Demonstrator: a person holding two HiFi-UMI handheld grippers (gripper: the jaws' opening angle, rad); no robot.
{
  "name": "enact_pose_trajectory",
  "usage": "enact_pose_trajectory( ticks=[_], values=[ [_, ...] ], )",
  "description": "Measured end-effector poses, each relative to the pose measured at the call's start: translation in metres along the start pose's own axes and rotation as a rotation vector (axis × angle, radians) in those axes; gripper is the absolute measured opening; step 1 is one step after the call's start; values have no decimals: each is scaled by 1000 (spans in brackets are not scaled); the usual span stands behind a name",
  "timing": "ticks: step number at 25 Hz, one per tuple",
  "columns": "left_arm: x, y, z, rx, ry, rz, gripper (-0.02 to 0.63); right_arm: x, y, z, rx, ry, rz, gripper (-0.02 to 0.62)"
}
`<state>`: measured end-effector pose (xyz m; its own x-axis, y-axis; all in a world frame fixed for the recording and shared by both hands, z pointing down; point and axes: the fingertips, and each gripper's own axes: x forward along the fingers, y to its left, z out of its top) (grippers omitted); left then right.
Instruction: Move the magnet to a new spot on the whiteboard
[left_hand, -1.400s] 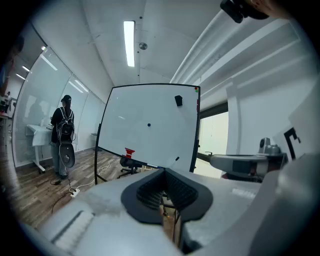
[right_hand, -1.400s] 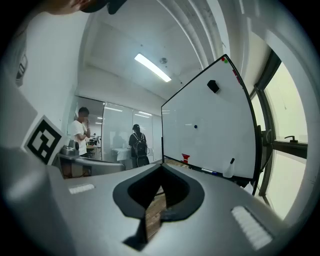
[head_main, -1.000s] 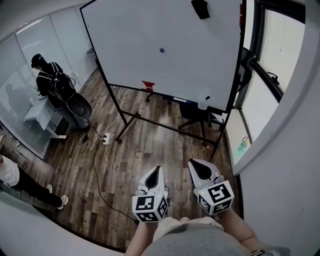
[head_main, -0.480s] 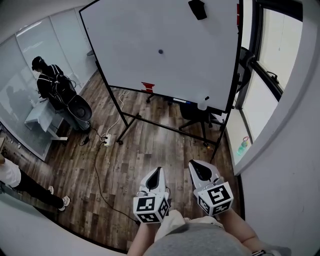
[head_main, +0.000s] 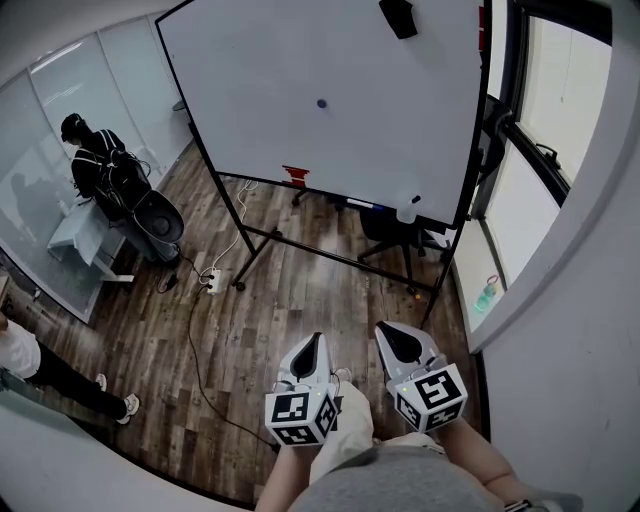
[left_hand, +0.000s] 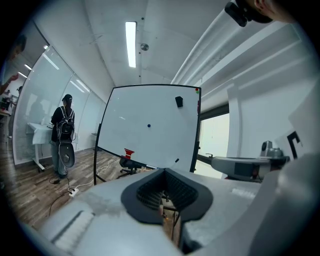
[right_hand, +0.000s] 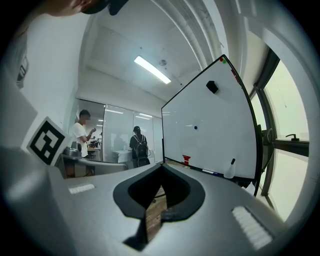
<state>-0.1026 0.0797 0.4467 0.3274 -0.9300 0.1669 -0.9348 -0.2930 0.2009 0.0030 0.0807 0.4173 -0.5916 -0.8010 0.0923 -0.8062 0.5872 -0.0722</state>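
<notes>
- The magnet, a small dark dot, sits on the whiteboard at the upper middle of the head view, well apart from both grippers.
- Left gripper, bottom centre: jaws together, holding nothing.
- Right gripper, just beside it: jaws likewise together, empty.

I hold my left gripper and right gripper low, side by side, pointing forward, roughly level. Both pairs of jaws together, nothing between them.
</notes>
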Motion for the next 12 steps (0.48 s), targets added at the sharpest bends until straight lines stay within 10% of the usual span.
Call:
enact_pose_trajectory(
  ticks=[12],
  values=[
    [70, 29, 15, -10, -6, -21, 4, 63, -38, 9, -9, 4, 3, -11]
  ],
)
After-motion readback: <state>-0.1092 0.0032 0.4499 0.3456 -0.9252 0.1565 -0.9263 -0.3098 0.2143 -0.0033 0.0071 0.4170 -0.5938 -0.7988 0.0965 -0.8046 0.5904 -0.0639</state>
